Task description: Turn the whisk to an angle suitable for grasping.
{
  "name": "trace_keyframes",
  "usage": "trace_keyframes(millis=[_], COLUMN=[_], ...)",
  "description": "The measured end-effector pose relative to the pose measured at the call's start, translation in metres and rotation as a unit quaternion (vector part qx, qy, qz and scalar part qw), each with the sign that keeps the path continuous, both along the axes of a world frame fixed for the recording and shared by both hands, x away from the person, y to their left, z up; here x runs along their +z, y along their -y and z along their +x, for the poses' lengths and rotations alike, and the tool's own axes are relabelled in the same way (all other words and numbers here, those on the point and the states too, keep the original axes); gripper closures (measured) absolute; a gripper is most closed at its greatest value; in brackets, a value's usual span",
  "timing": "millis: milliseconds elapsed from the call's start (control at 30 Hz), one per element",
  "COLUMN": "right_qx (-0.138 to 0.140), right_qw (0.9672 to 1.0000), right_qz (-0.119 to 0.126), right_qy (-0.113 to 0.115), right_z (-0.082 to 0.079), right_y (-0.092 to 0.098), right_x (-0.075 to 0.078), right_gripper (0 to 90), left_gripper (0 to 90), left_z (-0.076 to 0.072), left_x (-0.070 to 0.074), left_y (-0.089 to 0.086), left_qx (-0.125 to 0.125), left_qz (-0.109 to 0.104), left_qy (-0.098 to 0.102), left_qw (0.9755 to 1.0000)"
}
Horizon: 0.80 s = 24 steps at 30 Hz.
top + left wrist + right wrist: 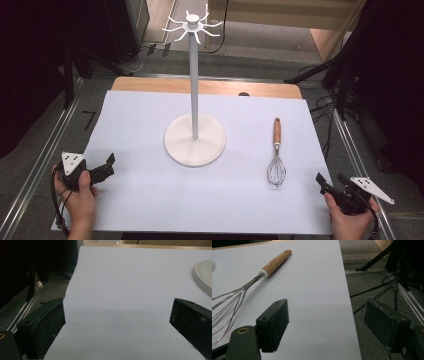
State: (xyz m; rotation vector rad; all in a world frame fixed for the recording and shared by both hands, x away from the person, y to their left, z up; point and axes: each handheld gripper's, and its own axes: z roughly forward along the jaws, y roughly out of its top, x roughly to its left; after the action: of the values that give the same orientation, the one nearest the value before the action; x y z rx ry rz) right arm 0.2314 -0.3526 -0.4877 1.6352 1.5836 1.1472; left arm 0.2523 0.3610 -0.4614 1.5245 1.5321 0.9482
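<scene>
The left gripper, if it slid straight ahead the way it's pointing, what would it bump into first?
Probably nothing soon. The left gripper, jaws open, looks along bare white sheet towards the table's far edge. The stand's round base sits off to the right of that line, though depth is hard to judge.

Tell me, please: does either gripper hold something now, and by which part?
Nothing is held. The left gripper and right gripper are open; the whisk lies untouched.

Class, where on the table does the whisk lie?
In the high view, the whisk lies right of the white stand, wooden handle pointing away, nearest the right gripper.
</scene>
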Motion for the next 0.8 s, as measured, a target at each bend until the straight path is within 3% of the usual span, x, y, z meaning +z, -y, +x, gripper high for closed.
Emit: trace_keyframes(millis=[33, 67, 100, 133, 200, 333, 433, 467, 500, 533, 633, 667, 700, 733, 767, 800], right_qx=[0.000, -0.001, -0.013, -0.013, -0.022, 0.021, 0.041, 0.052, 0.061, 0.061, 0.080, 0.087, 0.100, 0.100, 0.102, 0.111], right_qw=[1.0000, 0.9999, 0.9996, 0.9996, 0.9985, 0.9992, 0.9986, 0.9975, 0.9941, 0.9941, 0.9911, 0.9893, 0.9855, 0.9855, 0.9833, 0.9786], right_qz=[0.000, -0.003, -0.020, -0.020, -0.039, -0.009, -0.002, 0.005, 0.015, 0.015, -0.018, -0.024, -0.029, -0.029, -0.028, -0.027], right_qy=[0.000, -0.011, -0.017, -0.017, -0.031, -0.033, -0.035, -0.048, -0.088, -0.088, -0.105, -0.115, -0.135, -0.135, -0.148, -0.171], right_z=[0.000, 0.001, 0.003, 0.003, 0.006, 0.015, 0.020, 0.023, 0.029, 0.029, 0.035, 0.038, 0.044, 0.044, 0.048, 0.057], right_y=[0.000, -0.002, -0.005, -0.005, -0.010, -0.020, -0.026, -0.028, -0.035, -0.035, -0.046, -0.049, -0.054, -0.054, -0.057, -0.061], right_x=[0.000, 0.001, 0.001, 0.001, 0.002, 0.010, 0.013, 0.015, 0.019, 0.019, 0.023, 0.024, 0.025, 0.025, 0.025, 0.025], right_gripper=[20.3, 29.1, 30.1, 30.1, 37.1, 61.6, 72.0, 80.8, 88.5, 88.5, 90.0, 90.0, 90.0, 90.0, 90.0, 90.0], left_gripper=[0.6, 0.6, 0.6, 0.6, 0.6, 0.6, 0.6, 0.6, 0.6, 0.6, 0.6, 0.6, 0.6, 0.6, 0.6, 0.6], left_z=[0.000, 0.000, 0.000, 0.000, 0.000, 0.000, 0.000, 0.000, -0.001, -0.001, -0.001, -0.001, -0.001, -0.001, -0.001, -0.001], left_x=[0.000, 0.000, 0.000, 0.000, 0.000, 0.000, 0.000, 0.000, 0.000, 0.000, 0.000, 0.000, 0.000, 0.000, 0.000, 0.000], left_y=[0.000, 0.000, 0.000, 0.001, 0.001, 0.001, 0.001, 0.001, 0.001, 0.001, 0.001, 0.000, 0.001, 0.001, 0.001, 0.001], left_qx=[0.000, 0.000, 0.000, -0.001, 0.000, 0.000, 0.000, 0.000, -0.001, -0.001, -0.002, -0.003, -0.003, -0.003, -0.002, -0.003], left_qz=[0.000, 0.002, 0.002, 0.003, 0.003, 0.004, 0.003, 0.003, 0.004, 0.004, 0.003, 0.003, 0.003, 0.003, 0.003, 0.003], left_qy=[0.000, 0.001, 0.001, 0.001, 0.002, 0.002, 0.002, 0.002, 0.001, 0.001, 0.003, 0.003, 0.003, 0.003, 0.002, 0.002], left_qw=[1.0000, 1.0000, 1.0000, 1.0000, 1.0000, 1.0000, 1.0000, 1.0000, 1.0000, 1.0000, 1.0000, 1.0000, 1.0000, 1.0000, 1.0000, 1.0000])
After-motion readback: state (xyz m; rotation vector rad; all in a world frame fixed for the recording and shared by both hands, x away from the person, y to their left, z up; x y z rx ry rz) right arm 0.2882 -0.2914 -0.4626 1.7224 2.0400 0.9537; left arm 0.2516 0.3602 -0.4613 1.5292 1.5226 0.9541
